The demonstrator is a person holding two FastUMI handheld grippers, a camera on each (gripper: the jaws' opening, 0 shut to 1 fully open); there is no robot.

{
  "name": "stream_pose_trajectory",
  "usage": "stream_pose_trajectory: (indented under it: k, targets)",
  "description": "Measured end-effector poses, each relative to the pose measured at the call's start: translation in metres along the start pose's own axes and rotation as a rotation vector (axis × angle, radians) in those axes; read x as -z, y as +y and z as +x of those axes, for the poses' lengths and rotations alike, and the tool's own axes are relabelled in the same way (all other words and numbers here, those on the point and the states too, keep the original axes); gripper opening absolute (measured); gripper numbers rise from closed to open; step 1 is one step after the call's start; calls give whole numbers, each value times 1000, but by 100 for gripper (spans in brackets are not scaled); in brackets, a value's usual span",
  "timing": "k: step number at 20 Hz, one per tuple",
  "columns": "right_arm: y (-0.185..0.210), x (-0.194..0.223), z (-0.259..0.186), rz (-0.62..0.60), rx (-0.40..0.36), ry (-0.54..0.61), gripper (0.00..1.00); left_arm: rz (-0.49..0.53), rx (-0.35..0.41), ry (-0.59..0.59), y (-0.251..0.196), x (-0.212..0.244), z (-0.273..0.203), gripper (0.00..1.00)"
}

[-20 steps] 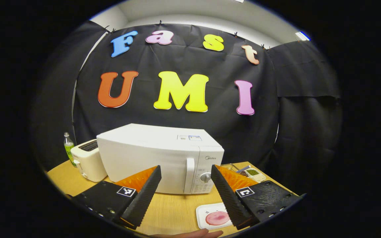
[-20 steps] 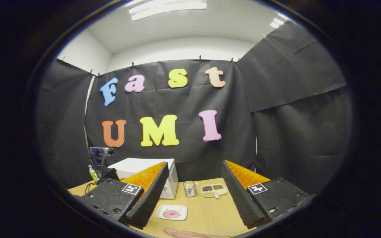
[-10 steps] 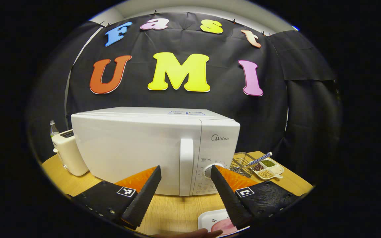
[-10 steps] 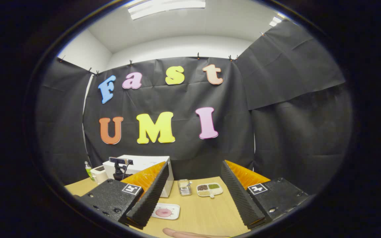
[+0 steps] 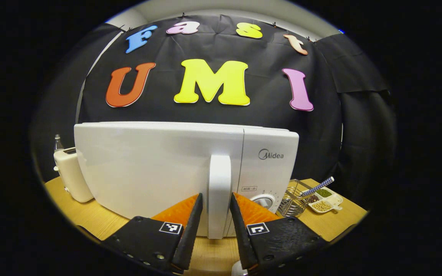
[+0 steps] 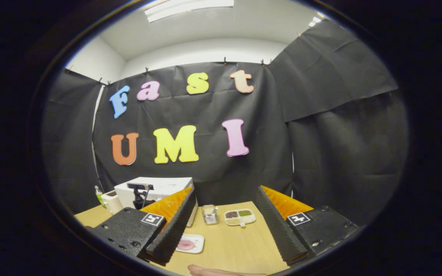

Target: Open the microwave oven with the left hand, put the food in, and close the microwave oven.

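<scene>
Left gripper view showed the left gripper (image 5: 216,224) straddling the handle (image 5: 220,188) of the closed microwave (image 5: 159,168), fingers narrowed beside it, though contact could not be judged. Opening was in hand; next, clamp and pull. Right gripper (image 6: 225,226) hovered wide apart, empty, over the tabletop (image 6: 236,245), the food plate (image 6: 189,243) near its front edge.

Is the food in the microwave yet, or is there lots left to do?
Not yet. The microwave door is shut. The left gripper has its fingers either side of the door handle, ready to pull. The food sits on its plate on the table, and the right gripper is open. Opening, loading and closing remain.
</scene>
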State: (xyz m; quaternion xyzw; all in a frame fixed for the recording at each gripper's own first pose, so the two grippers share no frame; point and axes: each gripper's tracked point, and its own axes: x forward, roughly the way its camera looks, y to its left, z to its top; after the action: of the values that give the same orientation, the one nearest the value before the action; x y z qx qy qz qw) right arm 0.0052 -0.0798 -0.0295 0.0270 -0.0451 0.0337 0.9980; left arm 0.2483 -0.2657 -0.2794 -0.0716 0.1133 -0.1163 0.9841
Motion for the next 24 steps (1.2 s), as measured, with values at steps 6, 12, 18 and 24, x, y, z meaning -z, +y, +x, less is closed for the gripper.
stream_pose_trajectory:
  k: [6, 12, 18, 24]
  targets:
    - [10, -1, -6, -46, -36, -24, 100, 54, -41, -18, 0, -1, -3, 33]
    - [7, -1, -14, -72, -10, -20, 93, 38, -15, 32, 1, 8, -4, 0]
    - [8, -4, -18, -94, -8, -15, 94, 33, 6, 26, 6, 9, -33, 4]
    - [18, -9, -29, -99, -27, -12, 100, 22, 67, 33, 22, 16, -93, 4]
